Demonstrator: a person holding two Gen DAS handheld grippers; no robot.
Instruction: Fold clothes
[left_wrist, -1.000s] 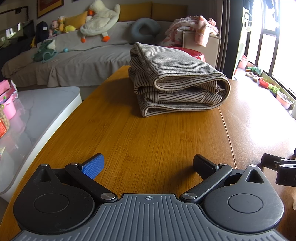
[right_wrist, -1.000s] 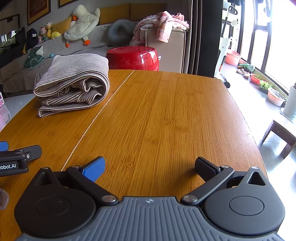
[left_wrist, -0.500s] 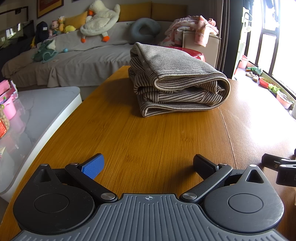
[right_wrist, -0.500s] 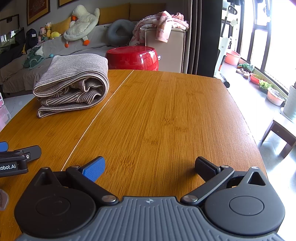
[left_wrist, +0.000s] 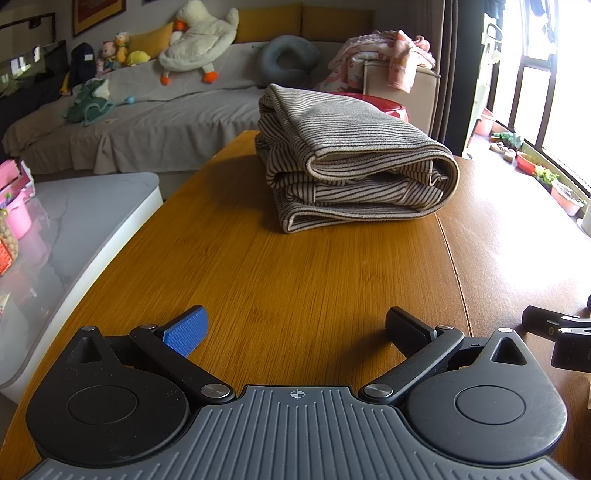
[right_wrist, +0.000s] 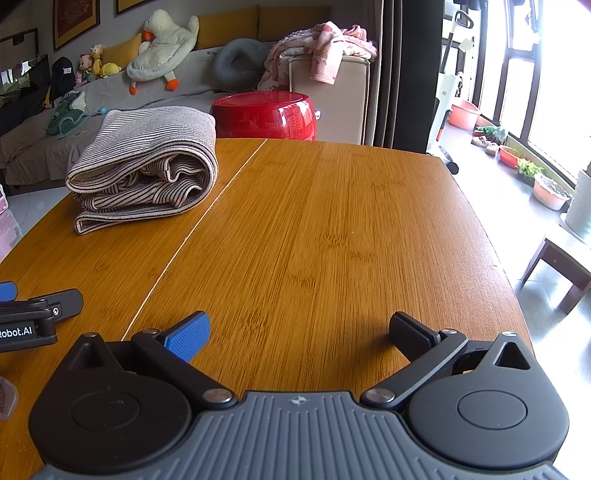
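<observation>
A grey and brown striped garment lies folded into a thick bundle at the far end of the wooden table. In the right wrist view the same folded garment sits at the far left of the table. My left gripper rests low over the near table edge, open, with nothing between its fingers, well short of the garment. My right gripper stands open and empty beside it, to the right. Each gripper's fingertip shows at the edge of the other's view.
A grey marble-topped counter with pink containers borders the table's left side. Beyond the far edge are a red round stool, a beige box draped with pink cloth and a sofa with plush toys. A small wooden stool stands right.
</observation>
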